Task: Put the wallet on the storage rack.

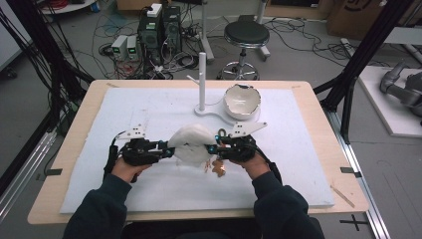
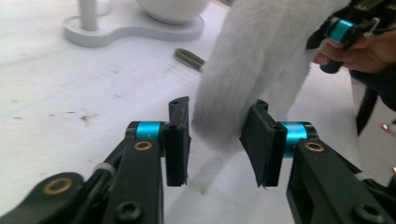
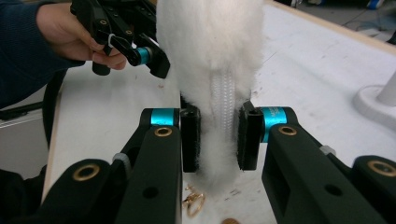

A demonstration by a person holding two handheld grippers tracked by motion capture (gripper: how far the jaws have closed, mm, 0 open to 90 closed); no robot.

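High view puts the fluffy white bag (image 1: 190, 144) at table (image 1: 308, 149) centre, six o'clock of the white stand (image 1: 202, 74), held between both tongs. Right gripper (image 3: 219, 135) pinches its zipper edge; left gripper (image 2: 217, 140) stands spread around the fur, not pressing. To do this well, I'd close the left fully before pulling, minding the gold clasp (image 3: 194, 201).

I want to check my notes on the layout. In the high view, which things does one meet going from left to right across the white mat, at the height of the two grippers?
Left black gripper → white fluffy fabric item → right black gripper.
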